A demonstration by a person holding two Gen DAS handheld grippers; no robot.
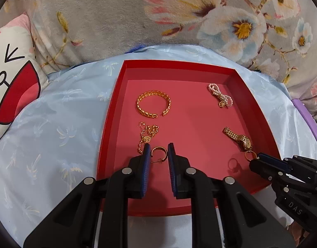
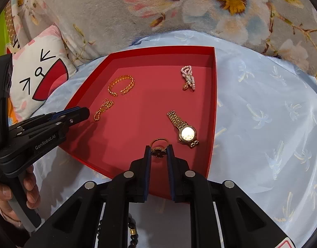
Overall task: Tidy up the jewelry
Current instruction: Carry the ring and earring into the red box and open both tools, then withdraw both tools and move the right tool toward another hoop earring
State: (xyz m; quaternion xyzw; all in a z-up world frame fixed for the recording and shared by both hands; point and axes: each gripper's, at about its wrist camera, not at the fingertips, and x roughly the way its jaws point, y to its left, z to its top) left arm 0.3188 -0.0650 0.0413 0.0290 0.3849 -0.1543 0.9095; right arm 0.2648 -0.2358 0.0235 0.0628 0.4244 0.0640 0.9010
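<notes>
My left gripper (image 1: 158, 152) is shut on a gold hoop earring (image 1: 157, 148) and hangs over the near left part of the red tray (image 1: 179, 64). My right gripper (image 2: 159, 147) is shut on a gold ring (image 2: 157, 150) with a dark ornament, above the tray's (image 2: 158, 49) near right corner. In the tray lie a gold bangle (image 1: 153, 104), a gold chain (image 1: 146, 136), a pearl bracelet (image 1: 220, 95) and a gold watch (image 1: 239, 138). The right gripper (image 1: 255, 159) also shows beside the watch, and the left gripper (image 2: 84, 111) beside the chain (image 2: 103, 109).
The tray rests on a light blue cloth (image 1: 55, 124) with palm prints. A cartoon pillow (image 1: 13, 78) lies to the left, a floral blanket (image 1: 241, 20) behind. A purple object (image 1: 307, 119) is at the right edge. Black beads (image 2: 133, 231) lie near the front. A hand (image 2: 13, 196) holds the left gripper.
</notes>
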